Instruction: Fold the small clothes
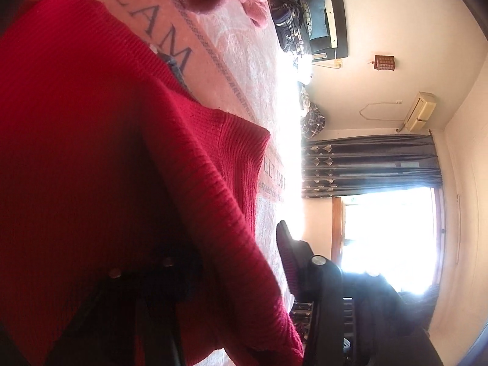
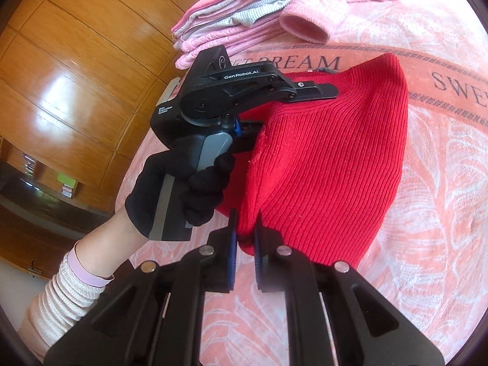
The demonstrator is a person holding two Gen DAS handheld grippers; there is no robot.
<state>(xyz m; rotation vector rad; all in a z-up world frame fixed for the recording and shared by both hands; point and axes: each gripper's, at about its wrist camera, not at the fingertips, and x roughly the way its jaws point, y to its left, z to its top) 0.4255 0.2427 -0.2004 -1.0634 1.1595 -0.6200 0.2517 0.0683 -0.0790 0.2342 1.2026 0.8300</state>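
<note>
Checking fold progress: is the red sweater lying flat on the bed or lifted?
Lifted and bunched, not flat: the red sweater hangs between the right gripper and left gripper, above the pink bedspread.

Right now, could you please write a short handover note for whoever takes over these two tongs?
Right tongs: shut on a bunched lower corner of the red knit sweater.
Left tongs: held by a black-gloved hand, clamping the sweater's upper edge; its own camera is mostly covered by red knit.
The sweater hangs lifted between both tongs above the pink bedspread.
Done: a stack of folded pink and grey clothes sits at the far side of the bed.
Left: lay the sweater down, finish its fold, add it to the stack; loose pink garments remain behind.
</note>
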